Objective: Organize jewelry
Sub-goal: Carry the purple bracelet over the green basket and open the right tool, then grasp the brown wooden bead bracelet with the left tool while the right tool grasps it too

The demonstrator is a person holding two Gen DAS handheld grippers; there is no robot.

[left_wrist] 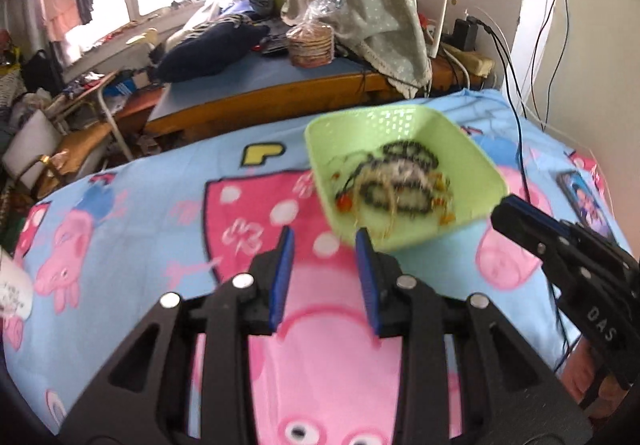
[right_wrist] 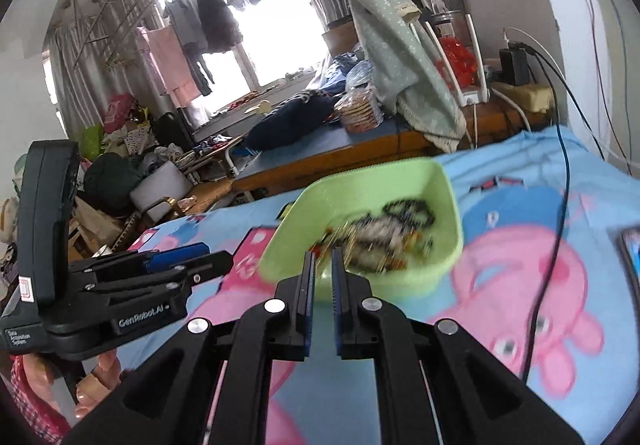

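Presently: tangled beaded jewelry (left_wrist: pixel 394 181), light, limp, snag-prone, in green basket (left_wrist: pixel 472 161) mid-bed; pinch one strand; left tongs (left_wrist: pixel 325 241) spread, right tongs (right_wrist: pixel 323 259) pressed together, both empty.

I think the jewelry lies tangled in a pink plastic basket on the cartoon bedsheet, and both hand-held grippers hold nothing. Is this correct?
Not quite: the basket is light green, not pink, as the left wrist view shows. The rest holds: the tangled jewelry lies in it on the cartoon bedsheet, and the left hand-held gripper and right hand-held gripper hold nothing.
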